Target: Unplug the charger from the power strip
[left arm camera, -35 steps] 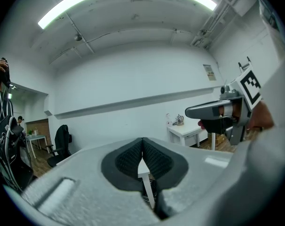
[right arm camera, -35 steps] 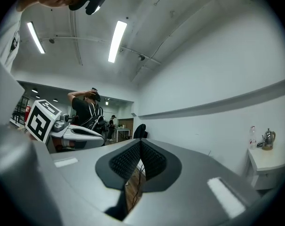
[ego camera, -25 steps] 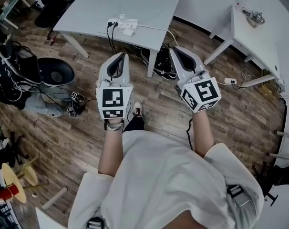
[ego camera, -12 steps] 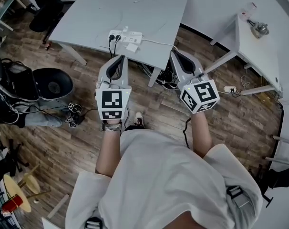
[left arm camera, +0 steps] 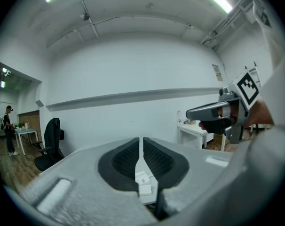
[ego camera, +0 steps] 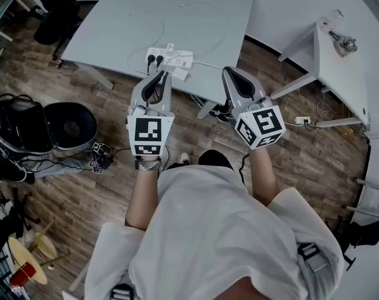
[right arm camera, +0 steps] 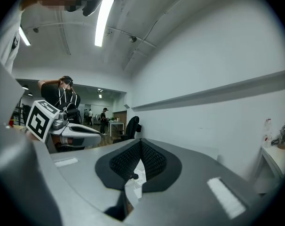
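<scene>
A white power strip (ego camera: 169, 57) lies near the front edge of the grey table (ego camera: 196, 17). Two black plugs (ego camera: 154, 59) sit at its left end, and a white charger block (ego camera: 179, 74) lies against its near side. My left gripper (ego camera: 157, 75) hovers just short of the strip. Its jaws have just eased apart to a hairline slit, with nothing between them, and the strip (left arm camera: 145, 183) shows below the closed pads (left arm camera: 154, 159). My right gripper (ego camera: 231, 71) is held level to the right of the strip, jaws together and empty.
A second white table (ego camera: 339, 61) stands at the right. Cables (ego camera: 219, 108) are tangled under the main table and a wall plug (ego camera: 300, 122) lies on the wood floor. A round black chair (ego camera: 67, 124) and bags sit at the left. A person (left arm camera: 8, 131) stands far off.
Both grippers have moved forward toward the table with the person. The power strip now lies just beyond the left gripper's tips. Neither gripper has taken hold of anything.
</scene>
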Demonstrator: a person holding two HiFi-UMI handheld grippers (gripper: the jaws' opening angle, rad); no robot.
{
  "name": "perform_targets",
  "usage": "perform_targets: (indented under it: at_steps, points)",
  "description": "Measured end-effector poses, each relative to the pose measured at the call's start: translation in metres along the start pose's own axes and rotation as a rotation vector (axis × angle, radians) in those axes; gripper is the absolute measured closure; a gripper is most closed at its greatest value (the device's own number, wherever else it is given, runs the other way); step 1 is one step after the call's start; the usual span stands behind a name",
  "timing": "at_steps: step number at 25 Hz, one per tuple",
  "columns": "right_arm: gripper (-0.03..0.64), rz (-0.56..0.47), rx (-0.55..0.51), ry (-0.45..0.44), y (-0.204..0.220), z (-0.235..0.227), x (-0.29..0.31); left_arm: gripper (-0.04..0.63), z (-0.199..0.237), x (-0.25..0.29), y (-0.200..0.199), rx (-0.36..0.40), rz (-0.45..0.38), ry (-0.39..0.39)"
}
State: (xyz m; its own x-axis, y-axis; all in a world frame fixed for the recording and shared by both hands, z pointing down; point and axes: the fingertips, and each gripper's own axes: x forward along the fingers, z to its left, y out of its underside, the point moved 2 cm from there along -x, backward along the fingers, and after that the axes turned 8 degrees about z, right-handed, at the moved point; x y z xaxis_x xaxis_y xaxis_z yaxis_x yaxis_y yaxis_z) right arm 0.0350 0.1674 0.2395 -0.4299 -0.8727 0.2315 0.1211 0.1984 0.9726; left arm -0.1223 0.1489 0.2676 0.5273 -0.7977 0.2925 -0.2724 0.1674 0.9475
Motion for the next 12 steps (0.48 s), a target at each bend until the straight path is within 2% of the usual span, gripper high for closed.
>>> perform_targets:
  at_steps: [12]
  points:
    - [0.615,0.032,0.01,-0.029,0.006,-0.027,0.068,0.551,0.031,0.061,0.005,-0.009,0.058,0.021]
